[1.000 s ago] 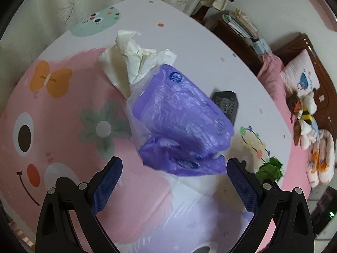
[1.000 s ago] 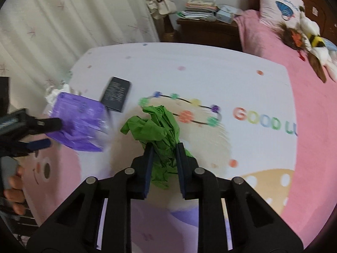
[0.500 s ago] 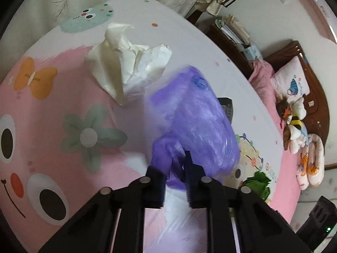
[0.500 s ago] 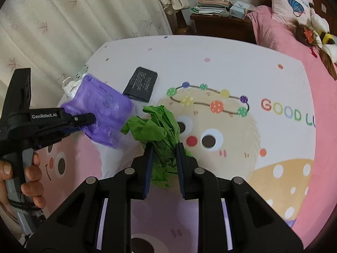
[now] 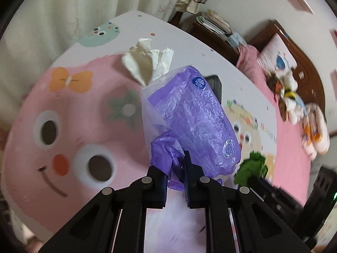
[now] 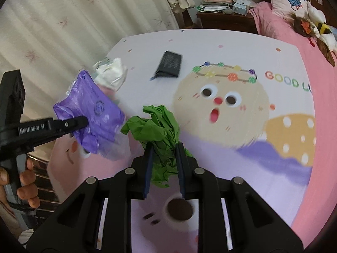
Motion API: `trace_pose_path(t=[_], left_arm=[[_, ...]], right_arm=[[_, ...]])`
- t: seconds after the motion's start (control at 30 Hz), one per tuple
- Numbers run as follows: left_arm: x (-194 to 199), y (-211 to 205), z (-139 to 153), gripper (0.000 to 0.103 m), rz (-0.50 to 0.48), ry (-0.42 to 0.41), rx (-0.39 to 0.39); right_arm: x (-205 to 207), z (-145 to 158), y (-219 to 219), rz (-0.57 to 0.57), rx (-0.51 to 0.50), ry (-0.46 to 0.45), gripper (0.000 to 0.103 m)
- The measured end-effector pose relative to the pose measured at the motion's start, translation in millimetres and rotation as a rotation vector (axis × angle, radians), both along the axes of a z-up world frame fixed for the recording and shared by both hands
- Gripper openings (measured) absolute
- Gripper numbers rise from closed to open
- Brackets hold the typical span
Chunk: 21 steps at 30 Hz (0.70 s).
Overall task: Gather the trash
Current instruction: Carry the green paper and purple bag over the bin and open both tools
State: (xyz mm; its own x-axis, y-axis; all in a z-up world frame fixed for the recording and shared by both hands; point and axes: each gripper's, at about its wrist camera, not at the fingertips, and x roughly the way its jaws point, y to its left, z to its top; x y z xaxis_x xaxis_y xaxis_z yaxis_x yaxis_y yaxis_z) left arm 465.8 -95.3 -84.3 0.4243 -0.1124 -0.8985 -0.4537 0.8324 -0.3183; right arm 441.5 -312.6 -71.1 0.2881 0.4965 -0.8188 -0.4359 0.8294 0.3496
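Since earlier, left wrist view: left gripper (image 5: 175, 172) went from wide open to clamped on purple wrapper (image 5: 193, 122), now lifted off the bedspread (image 5: 63, 126); white tissue (image 5: 147, 63) left lying behind.
Right wrist view: right gripper (image 6: 164, 164) pinches green paper (image 6: 158, 130), held above the bed.
Risk: thin bunched corner may slip or tear; tissue uncollected.

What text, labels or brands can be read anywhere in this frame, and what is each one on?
"GenRobot.AI": on the side of the left gripper, right wrist view.
"GOOD LU", cut off at the picture edge: printed on the bed cover.
Purple wrapper: round logo and lines of print, too small to read.
Black card: print too blurred to read.
Books on the nightstand: nothing legible.
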Motion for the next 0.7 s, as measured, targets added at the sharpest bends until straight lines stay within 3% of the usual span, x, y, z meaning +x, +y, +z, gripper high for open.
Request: trace_pose_path(t=[0.37, 0.7], left_arm=[[-142.6, 3.6, 37.9, 0.012, -0.184, 0.009, 0.049], [-266.4, 56.1, 58.8, 0.012, -0.377, -0.031, 0.074]], right_arm=[[-114.4, 26.8, 31.1, -0.032, -0.002, -0.011, 0.018], [-257.8, 42.4, 73.2, -0.201, -0.033, -0.026, 0.018]])
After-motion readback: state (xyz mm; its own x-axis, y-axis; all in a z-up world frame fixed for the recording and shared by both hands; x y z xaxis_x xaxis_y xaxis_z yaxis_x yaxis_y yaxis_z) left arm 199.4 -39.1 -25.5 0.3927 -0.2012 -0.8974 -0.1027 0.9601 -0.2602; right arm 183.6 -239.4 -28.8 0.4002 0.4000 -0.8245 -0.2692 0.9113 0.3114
